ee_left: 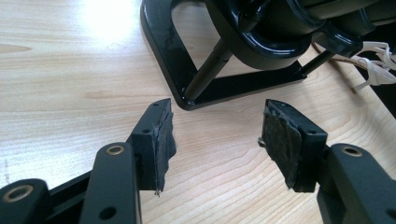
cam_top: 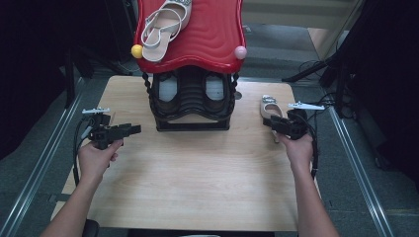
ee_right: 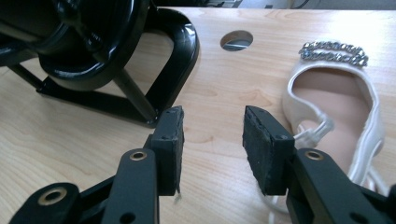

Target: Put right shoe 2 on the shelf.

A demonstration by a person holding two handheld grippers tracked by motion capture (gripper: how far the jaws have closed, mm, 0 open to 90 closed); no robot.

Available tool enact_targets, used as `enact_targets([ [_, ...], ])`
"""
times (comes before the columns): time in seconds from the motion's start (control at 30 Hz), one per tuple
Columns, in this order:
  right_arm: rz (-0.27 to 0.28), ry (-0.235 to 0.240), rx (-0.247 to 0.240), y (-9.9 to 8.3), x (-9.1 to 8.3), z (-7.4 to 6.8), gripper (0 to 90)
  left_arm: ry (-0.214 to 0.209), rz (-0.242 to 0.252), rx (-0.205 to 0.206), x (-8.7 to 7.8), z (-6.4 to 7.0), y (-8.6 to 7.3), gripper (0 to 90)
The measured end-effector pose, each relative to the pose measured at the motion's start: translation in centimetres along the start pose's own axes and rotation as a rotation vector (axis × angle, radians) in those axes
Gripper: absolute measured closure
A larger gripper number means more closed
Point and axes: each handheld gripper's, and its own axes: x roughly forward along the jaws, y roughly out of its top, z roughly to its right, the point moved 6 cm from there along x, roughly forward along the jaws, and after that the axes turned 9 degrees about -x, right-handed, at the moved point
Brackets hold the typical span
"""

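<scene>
**Both grippers empty beside the shoe rack; loose sandal next to the right gripper**

High view. The left gripper (cam_top: 129, 129) is held over the left part of the table (cam_top: 197, 173), its jaws pointing toward the black shoe rack (cam_top: 191, 106) and stopping short of its base. The right gripper (cam_top: 269, 121) is held at the right part of the table, jaws pointing toward the rack. A pale sandal (cam_top: 270, 106) lies flat on the table just behind the right gripper; its near end is covered by the gripper body. A second pale sandal (cam_top: 165, 27) lies on the rack's red top shelf (cam_top: 207, 39); its far end is cut off by the upper edge. The jaw gaps are too small to judge here.

Left gripper view. The left gripper (ee_left: 217, 128) has its jaws set wide apart with nothing between them, only bare table (ee_left: 56, 70). The corner of the rack's base (ee_left: 187, 91) lies just ahead of the jaw tips, not touching.

Right gripper view. The right gripper (ee_right: 212, 128) has its jaws moderately apart and empty. The sandal (ee_right: 336, 102) lies just to the right of the right jaw; its rear part passes behind that jaw, and contact cannot be determined. The rack's base (ee_right: 182, 56) lies ahead at left.
</scene>
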Motion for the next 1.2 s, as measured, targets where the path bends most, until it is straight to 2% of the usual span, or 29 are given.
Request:
enact_targets([
  [0.07, -0.005, 0.007, 0.018, 0.5, 0.2, 0.4, 59.7, -0.007, -0.001, 0.0, 0.0, 0.0, -0.1, 43.4],
  [0.3, 0.009, -0.003, 0.03, 1.5, 0.3, 1.2, 60.0, -0.003, 0.004, -0.009, -0.4, -0.2, -0.4, 43.3],
  [0.4, 0.031, -0.013, 0.039, 2.0, 0.4, 1.9, 60.2, 0.0, 0.005, -0.007, -0.6, -0.3, -0.5, 43.3],
  [0.47, 0.018, -0.022, 0.056, 2.6, 0.8, 2.6, 60.3, -0.001, 0.007, -0.014, -0.8, -0.4, -0.7, 43.3],
  [0.63, 0.012, -0.038, 0.044, 3.3, 1.3, 3.4, 60.6, 0.001, 0.013, -0.019, -1.0, -0.6, -0.8, 43.4],
  [0.73, 0.002, -0.051, 0.067, 2.9, 2.1, 4.6, 61.3, 0.001, 0.017, -0.027, -1.2, -0.6, -0.8, 43.4],
  [0.77, 0.002, -0.051, 0.067, 2.9, 2.1, 4.6, 61.3, 0.001, 0.018, -0.026, -1.2, -0.6, -0.9, 43.4],
  [0.83, -0.034, -0.052, 0.102, 2.0, 2.7, 5.2, 61.3, 0.004, 0.016, -0.029, -1.3, -0.8, -1.0, 43.4],
  [1.17, -0.058, -0.075, 0.115, 0.2, 4.6, 5.6, 63.6, 0.002, 0.017, -0.033, -1.3, -0.9, -1.1, 43.3],
  [1.2, -0.062, -0.076, 0.136, -0.1, 4.8, 5.8, 65.6, 0.001, 0.013, -0.032, -1.3, -0.9, -1.1, 43.4],
])
